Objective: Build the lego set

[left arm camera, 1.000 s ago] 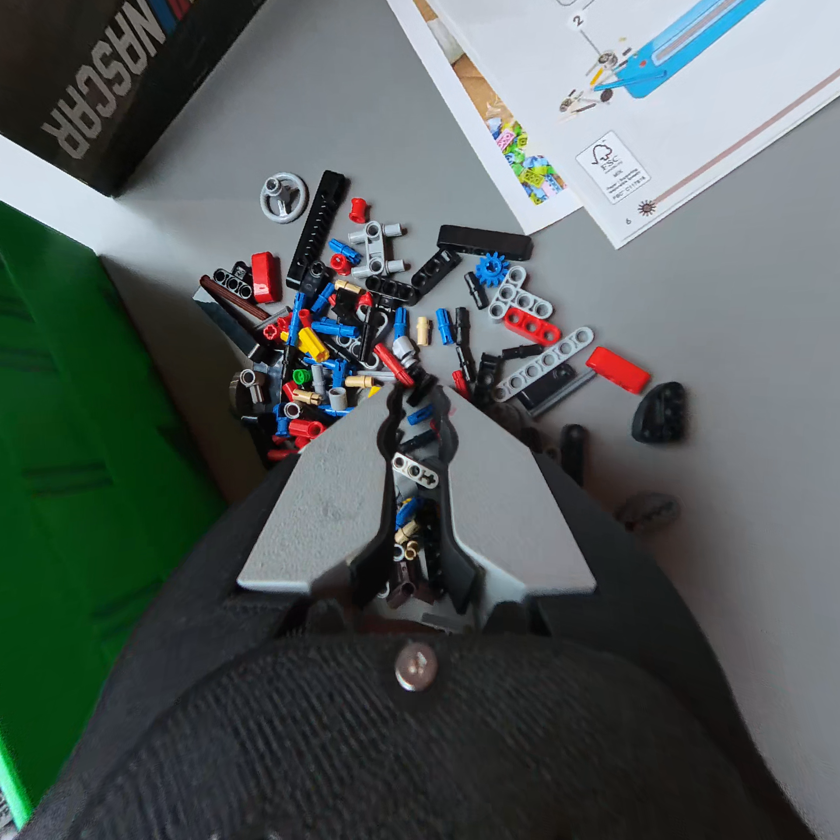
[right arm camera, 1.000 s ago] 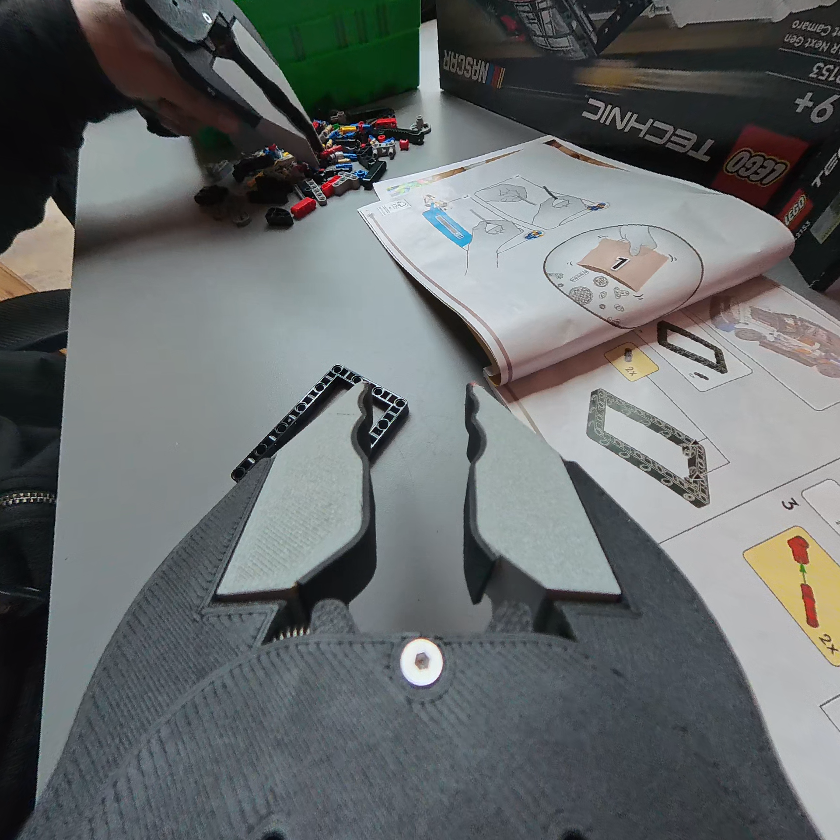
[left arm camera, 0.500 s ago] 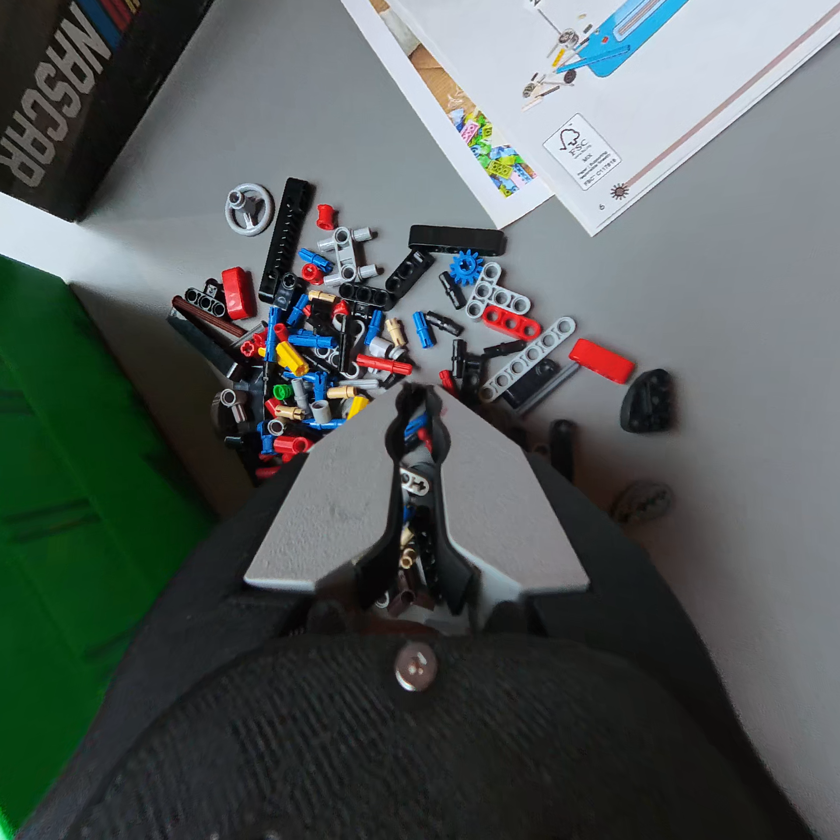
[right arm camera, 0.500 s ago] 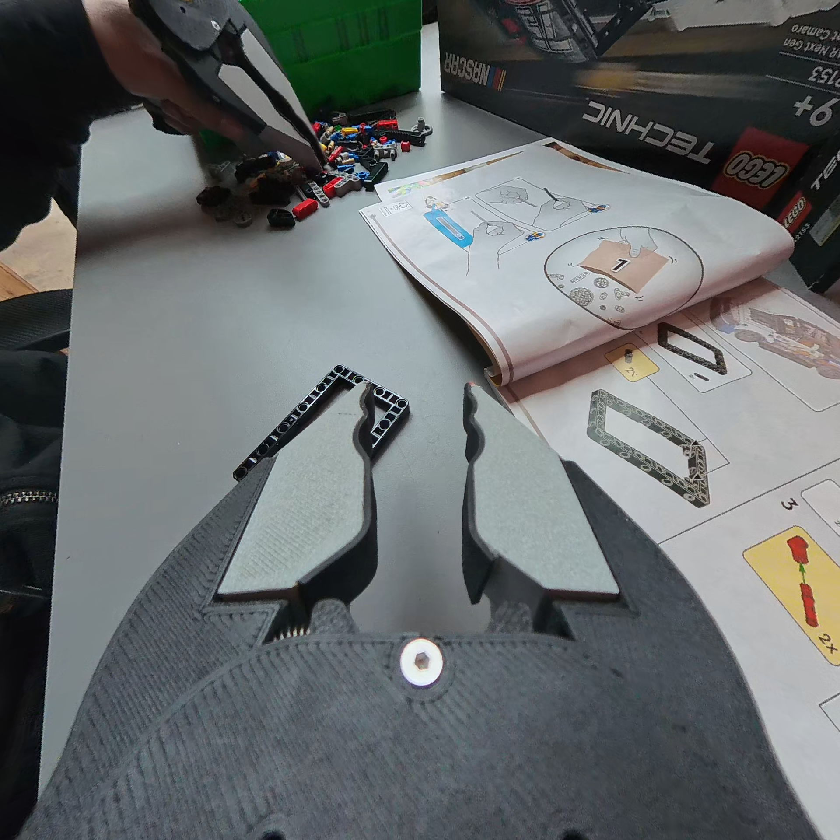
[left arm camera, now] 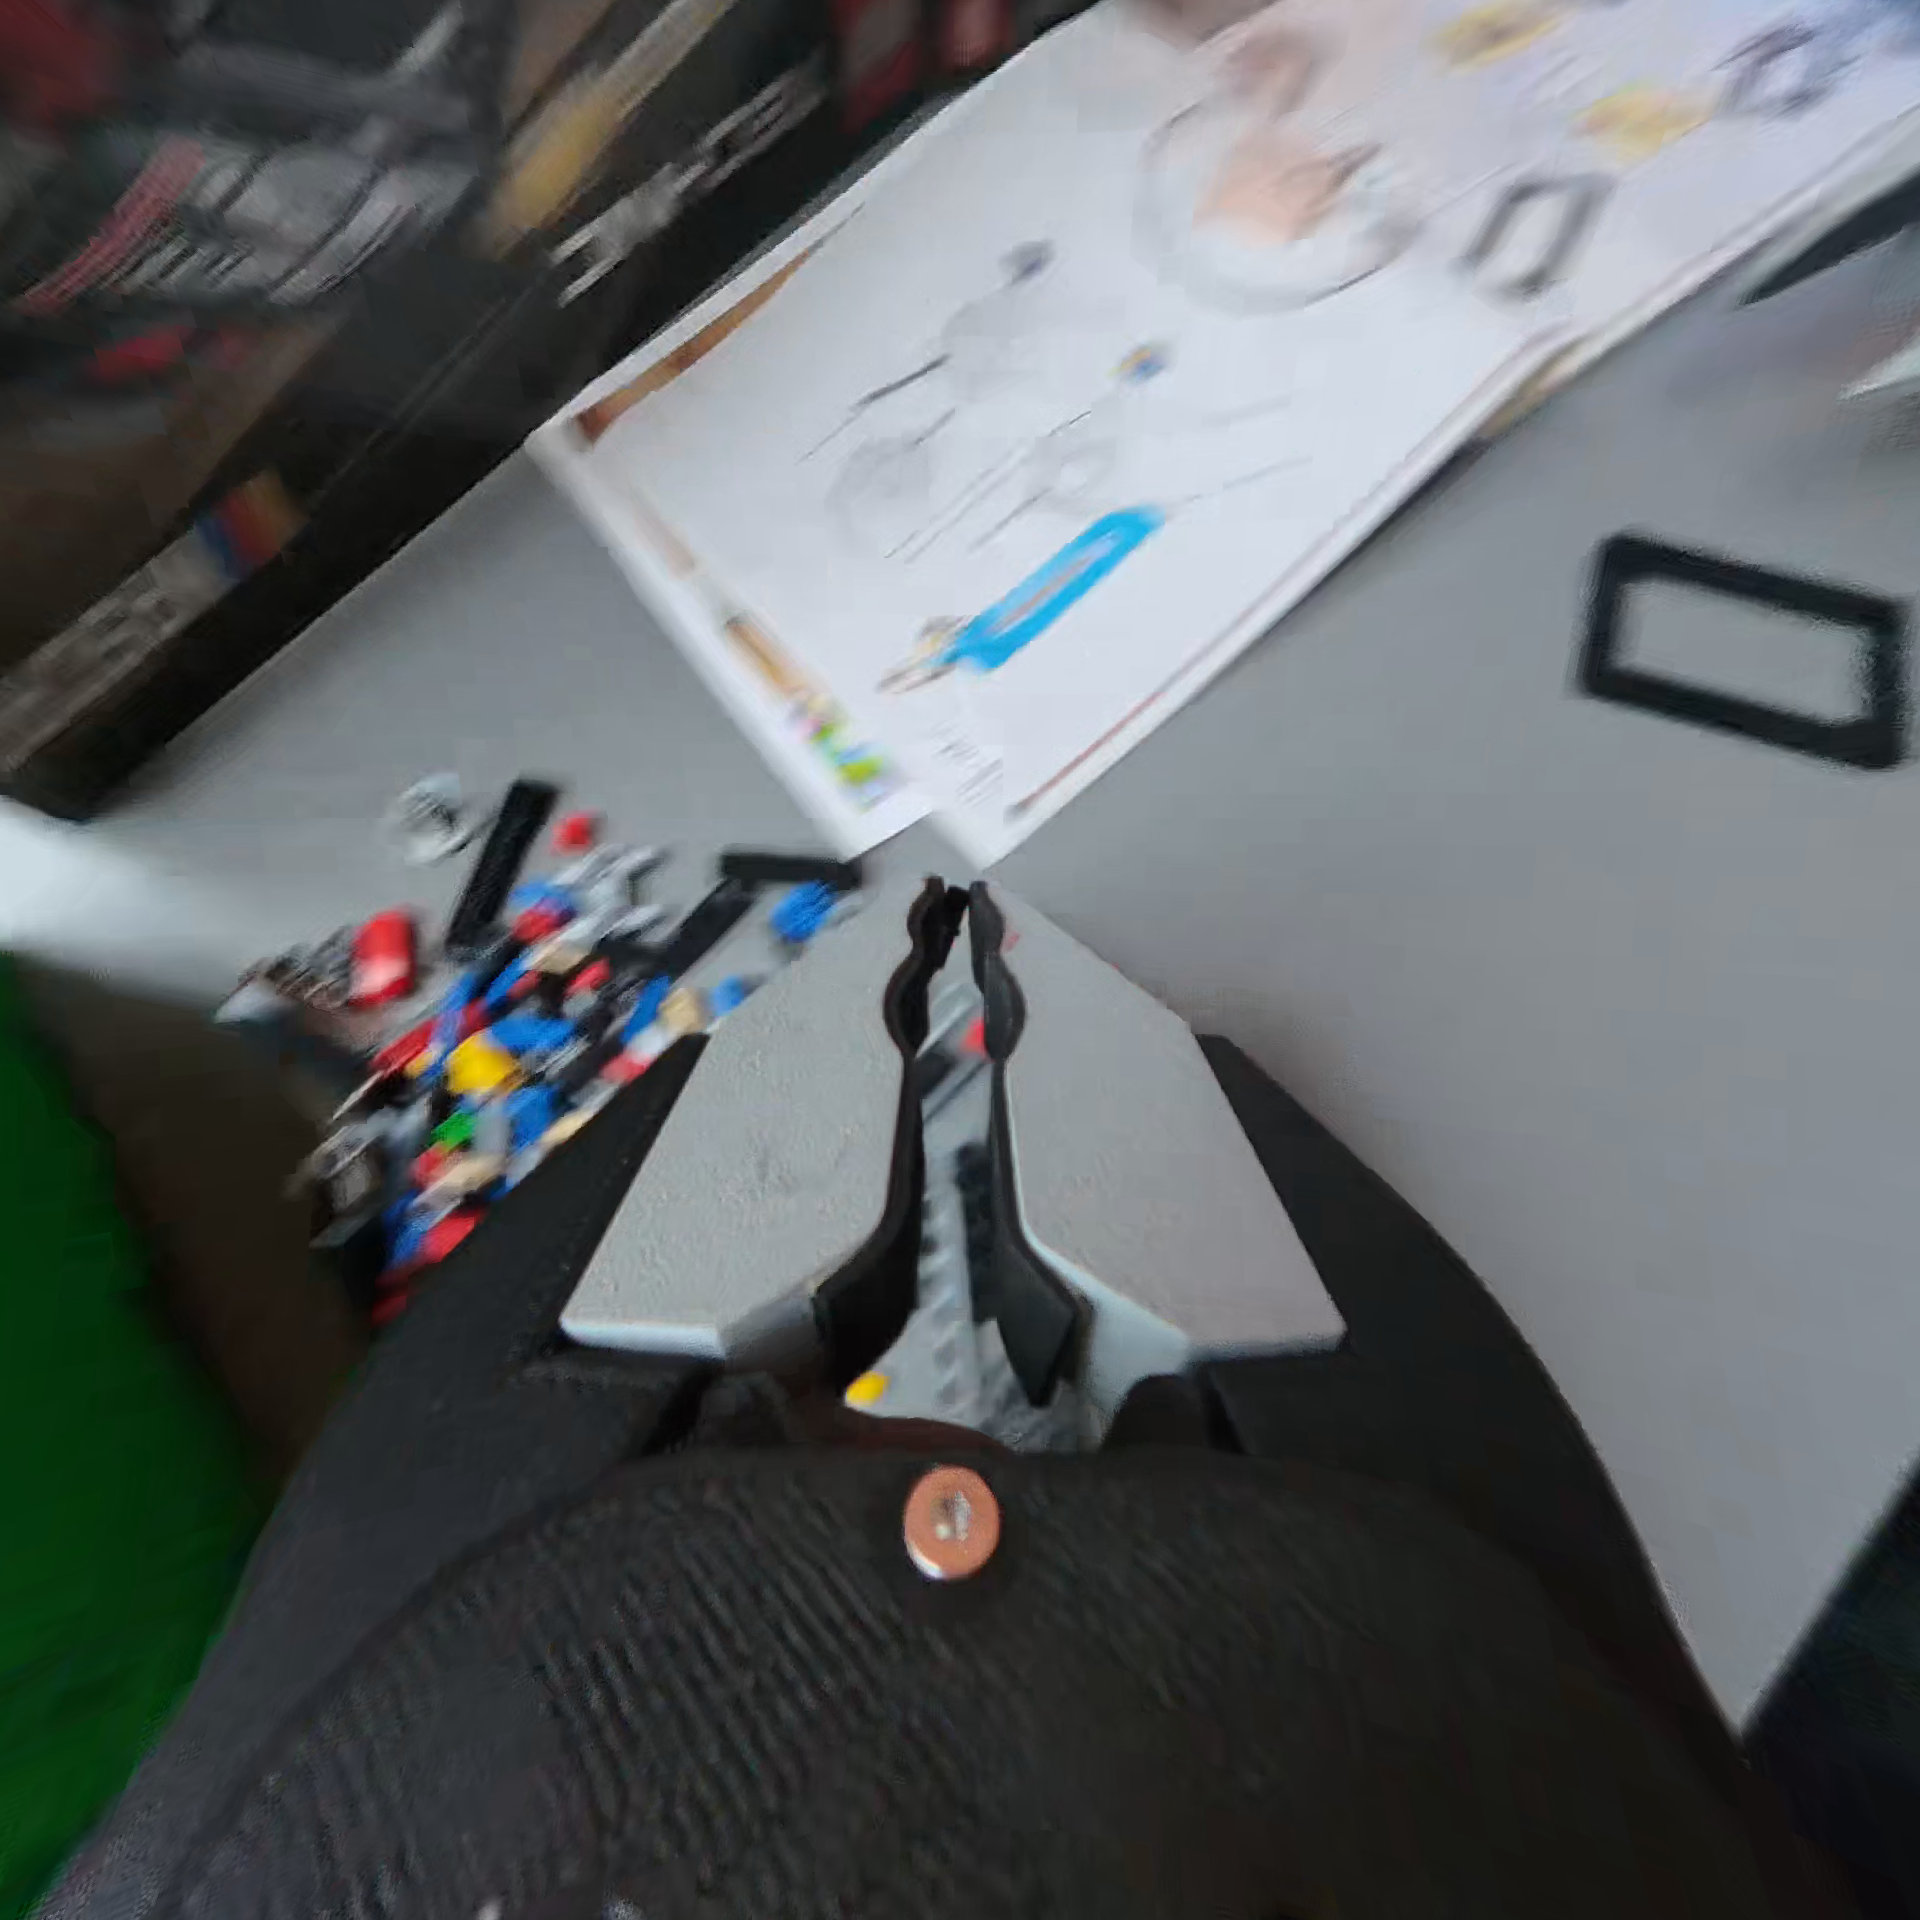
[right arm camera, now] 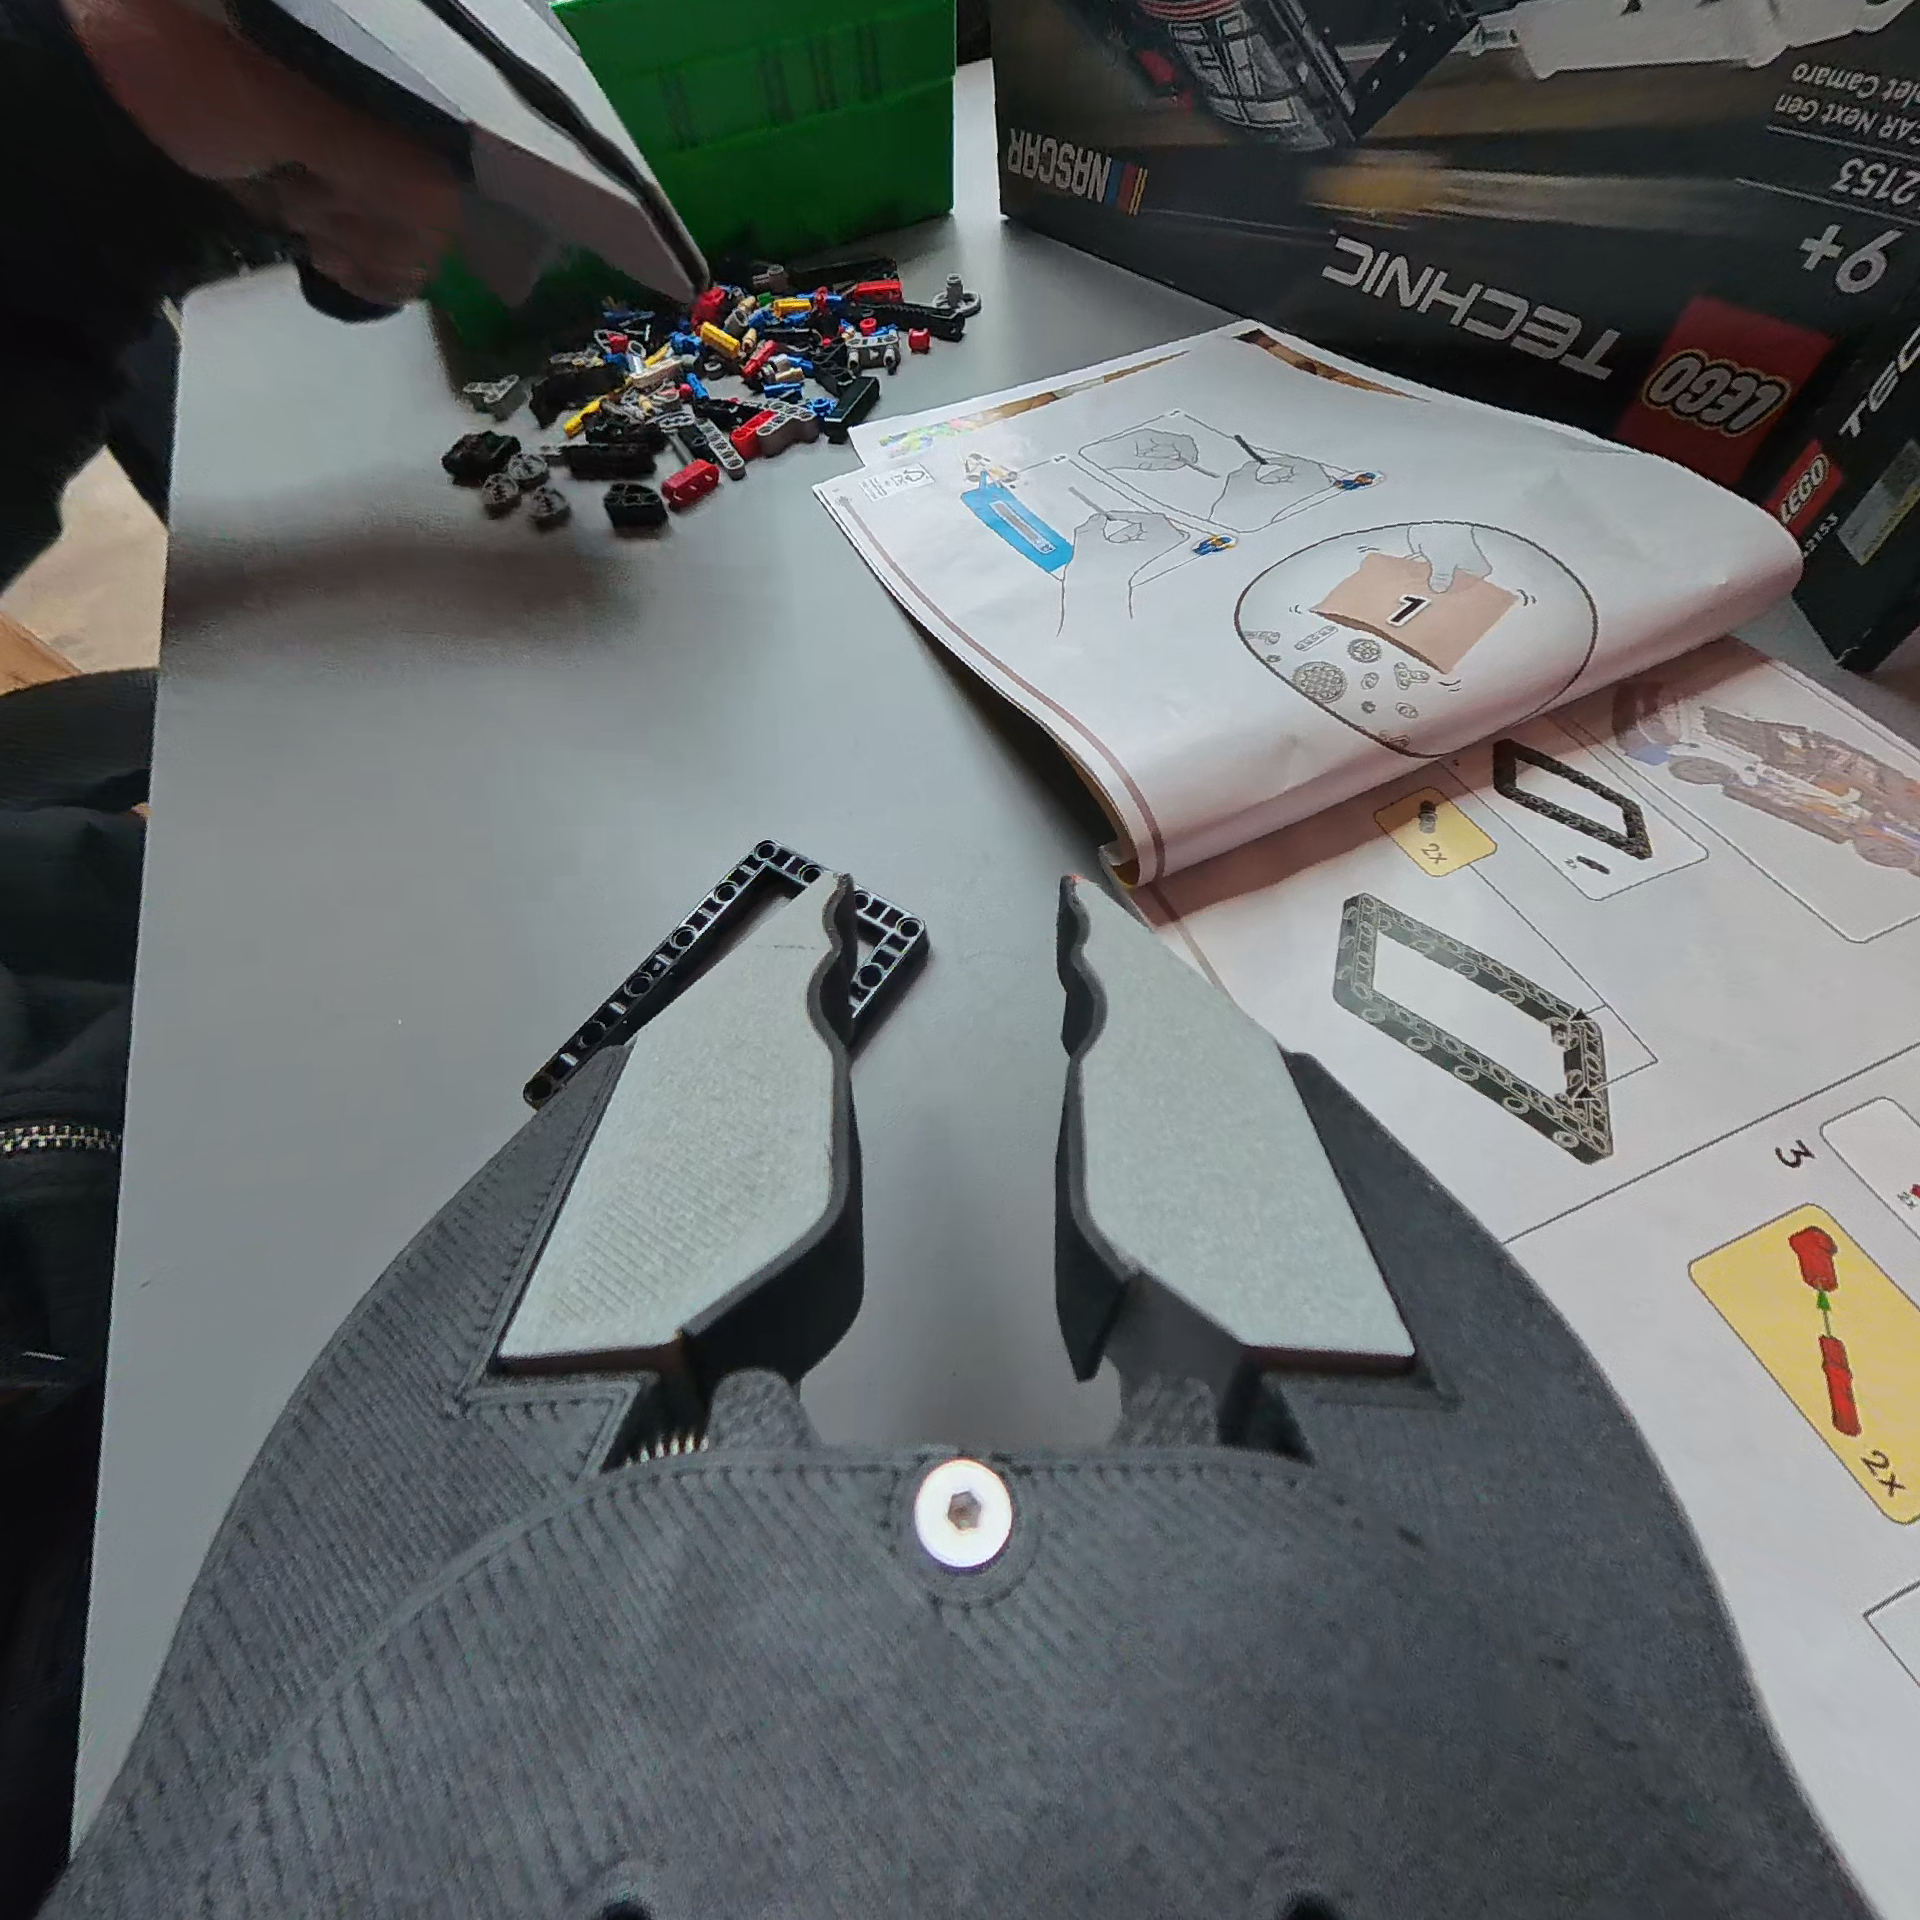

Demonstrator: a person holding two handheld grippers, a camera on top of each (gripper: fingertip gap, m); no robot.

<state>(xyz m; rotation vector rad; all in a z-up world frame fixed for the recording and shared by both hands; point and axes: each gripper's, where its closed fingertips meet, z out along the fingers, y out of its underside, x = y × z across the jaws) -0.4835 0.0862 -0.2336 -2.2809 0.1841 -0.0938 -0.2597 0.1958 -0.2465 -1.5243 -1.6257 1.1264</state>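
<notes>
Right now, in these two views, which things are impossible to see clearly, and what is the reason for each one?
- Left wrist view: motion blur smears the pile of small parts; single pieces cannot be named.
- Left wrist view: left hand-held gripper looks nearly closed; whether it holds a piece is unclear.
- Right wrist view: the right hand-held gripper finger covers part of the black frame.
- Right wrist view: the set box is cut off by the top edge.

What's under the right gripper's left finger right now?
Under that grey finger lies the black rectangular lego frame, flat on the grey table. One long side and its far corners show; the finger covers the rest.
</notes>
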